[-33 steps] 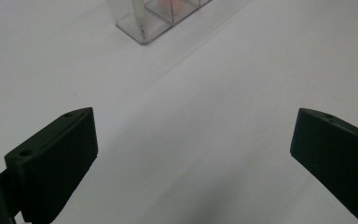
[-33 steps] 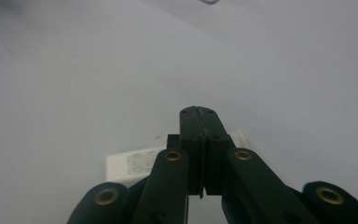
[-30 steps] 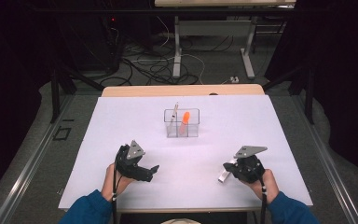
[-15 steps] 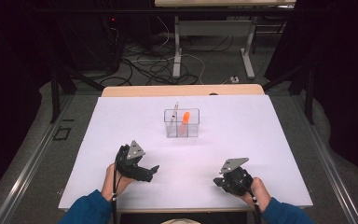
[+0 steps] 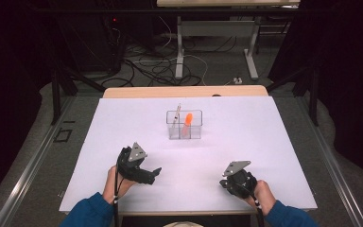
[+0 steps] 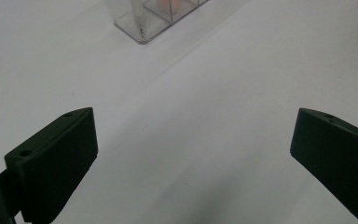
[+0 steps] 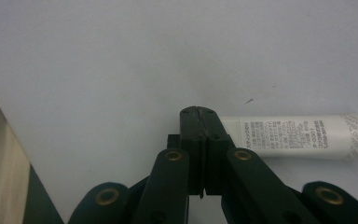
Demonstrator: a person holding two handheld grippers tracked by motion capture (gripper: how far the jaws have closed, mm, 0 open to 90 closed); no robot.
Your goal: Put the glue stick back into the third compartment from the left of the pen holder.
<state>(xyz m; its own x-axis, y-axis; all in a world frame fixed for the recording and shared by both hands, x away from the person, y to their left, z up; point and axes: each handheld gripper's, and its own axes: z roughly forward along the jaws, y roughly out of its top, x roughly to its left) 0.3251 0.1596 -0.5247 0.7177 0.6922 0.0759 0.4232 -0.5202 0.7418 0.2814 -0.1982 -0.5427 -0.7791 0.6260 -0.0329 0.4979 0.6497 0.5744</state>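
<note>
So the white tube (image 7: 303,136) is lying flat on the surface (image 5: 274,142), right behind and off to one side of the right tongs (image 7: 199,116) tips, touching or nearly so. Its long axis runs crosswise to the tongs, not in line with them. Those tongs are clenched tight with nothing in them. The left tongs (image 6: 191,154) are spread wide, released, pointing toward the clear organizer (image 6: 154,18) farther ahead. The right hand is clearly nearer the tube, though it'd need to open and square up first, I reckon.

White table (image 5: 264,142), clear divided box (image 5: 185,125) mid-table, white tube (image 7: 303,137) near edge
</note>
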